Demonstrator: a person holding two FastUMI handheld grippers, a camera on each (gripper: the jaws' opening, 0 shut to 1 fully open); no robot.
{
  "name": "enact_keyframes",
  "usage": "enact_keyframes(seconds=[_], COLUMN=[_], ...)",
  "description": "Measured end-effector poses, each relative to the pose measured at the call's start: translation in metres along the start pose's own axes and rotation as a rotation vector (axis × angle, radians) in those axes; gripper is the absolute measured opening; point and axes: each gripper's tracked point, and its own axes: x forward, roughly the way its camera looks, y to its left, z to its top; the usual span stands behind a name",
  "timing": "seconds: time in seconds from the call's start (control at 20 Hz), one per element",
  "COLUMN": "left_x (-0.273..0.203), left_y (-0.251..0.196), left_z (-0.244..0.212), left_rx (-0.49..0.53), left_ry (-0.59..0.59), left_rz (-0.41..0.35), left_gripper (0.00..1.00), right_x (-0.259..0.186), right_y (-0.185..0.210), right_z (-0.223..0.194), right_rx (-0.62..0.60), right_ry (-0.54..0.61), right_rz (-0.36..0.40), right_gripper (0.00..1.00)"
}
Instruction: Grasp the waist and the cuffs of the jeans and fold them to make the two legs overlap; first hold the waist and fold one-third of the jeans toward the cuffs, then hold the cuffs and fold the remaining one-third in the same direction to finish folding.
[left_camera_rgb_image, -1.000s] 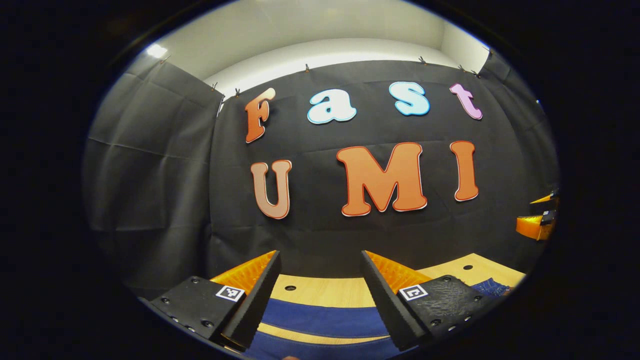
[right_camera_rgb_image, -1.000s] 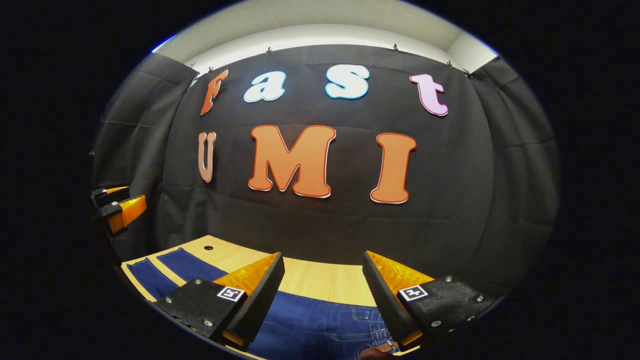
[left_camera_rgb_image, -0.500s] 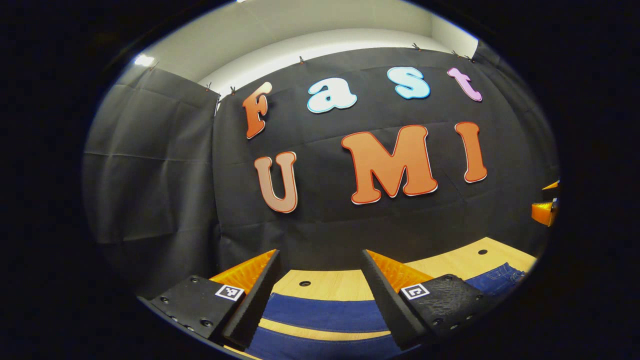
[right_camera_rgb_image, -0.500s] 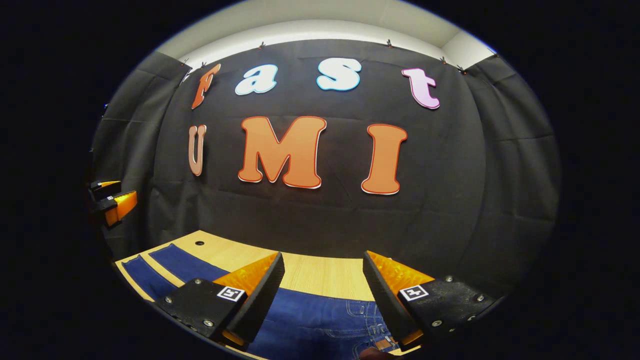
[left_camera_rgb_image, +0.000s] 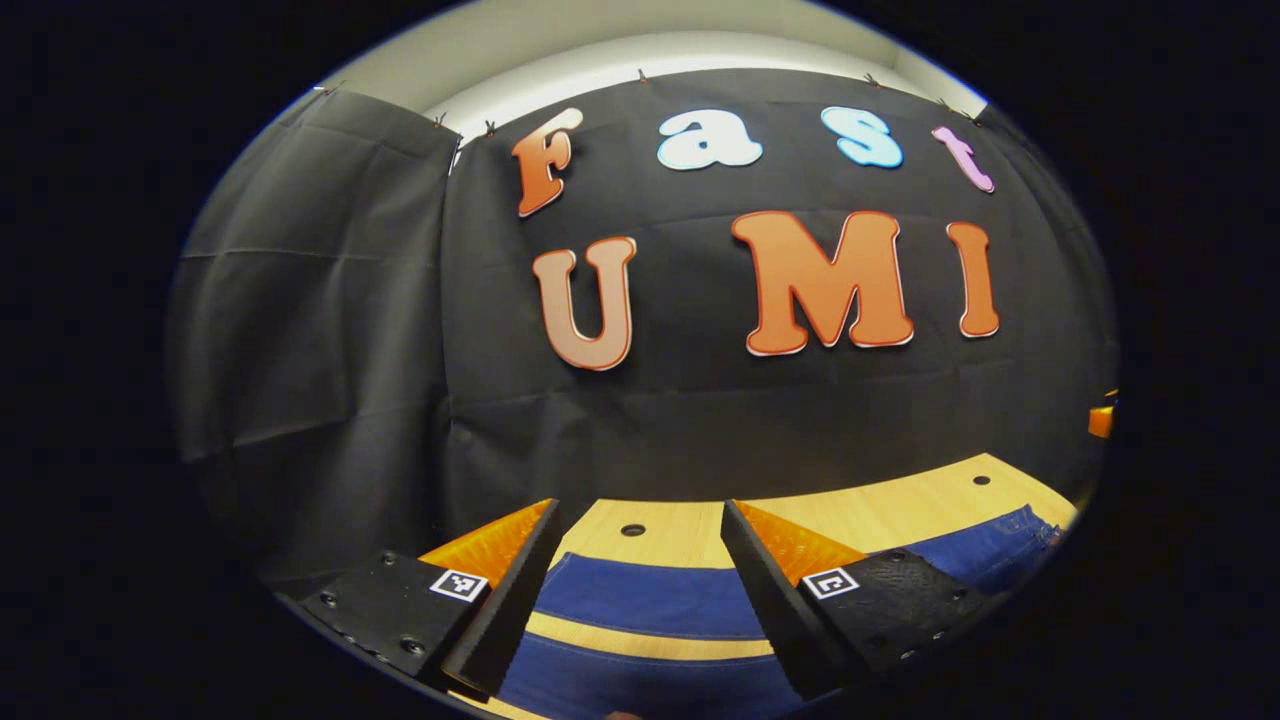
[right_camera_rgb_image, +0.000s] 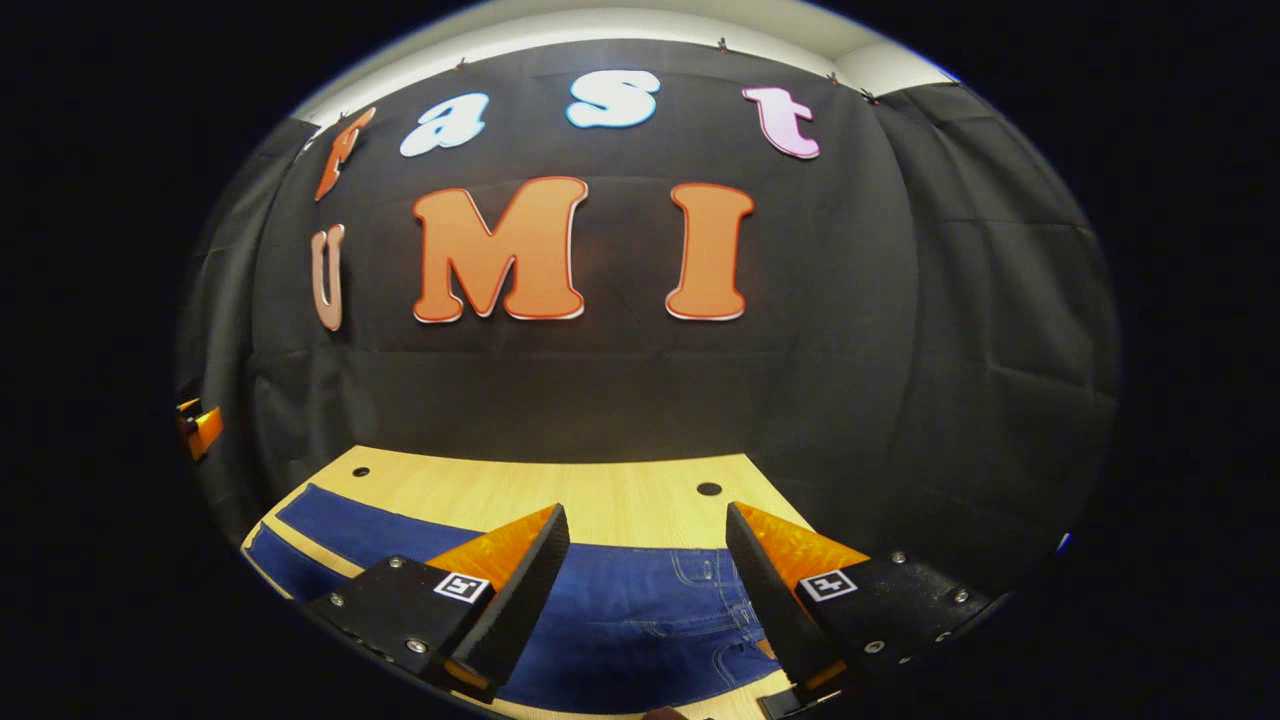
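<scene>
Blue jeans lie flat on a light wooden table. In the left gripper view their two legs (left_camera_rgb_image: 650, 600) run side by side with a strip of table between them, under my left gripper (left_camera_rgb_image: 635, 600), which is open and holds nothing. The waist end (left_camera_rgb_image: 1000, 545) lies to the right. In the right gripper view the waist and pockets (right_camera_rgb_image: 650, 610) lie beneath my right gripper (right_camera_rgb_image: 645, 600), also open and above the cloth. The legs (right_camera_rgb_image: 340, 515) stretch away to the left. The other gripper (right_camera_rgb_image: 200, 428) shows small at the left edge.
The wooden table (right_camera_rgb_image: 560, 490) has small round holes (right_camera_rgb_image: 709, 489) near its far edge. Black cloth walls close the booth behind and at both sides. Bare table lies between the jeans and the back wall (left_camera_rgb_image: 700, 430).
Both views have tilted down, so more of the table and jeans shows. The right gripper has turned so the waist lies centred under it. Both grippers stay open.
</scene>
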Motion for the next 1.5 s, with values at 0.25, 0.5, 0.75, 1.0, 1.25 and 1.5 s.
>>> enact_keyframes(seconds=[0.25, 0.5, 0.75, 1.0, 1.25, 1.5], left_x=[0.008, 0.013, 0.013, 0.001, -0.01, -0.011], left_y=[0.049, 0.076, 0.1, 0.126, 0.144, 0.165], left_z=[-0.054, -0.112, -0.176, -0.244, -0.304, -0.329], left_rx=[-0.075, -0.225, -0.311, -0.504, -0.791, -1.009], left_ry=[0.141, 0.308, 0.507, 0.724, 0.853, 0.923], left_rz=[0.038, 0.069, 0.092, 0.161, 0.223, 0.288], left_gripper=[0.99, 0.98, 0.97, 0.97, 0.97, 0.97], right_x=[0.001, 0.006, 0.006, 0.01, 0.018, 0.025], right_y=[-0.021, -0.039, -0.048, -0.038, -0.054, -0.06], right_z=[-0.037, -0.077, -0.123, -0.173, -0.192, -0.209], right_rx=[0.082, 0.18, 0.321, 0.485, 0.561, 0.661], right_ry=[0.141, 0.275, 0.429, 0.602, 0.659, 0.721], right_rz=[-0.063, -0.117, -0.13, -0.087, -0.12, -0.136], right_gripper=[0.97, 0.97, 0.96, 0.98, 0.98, 0.98])
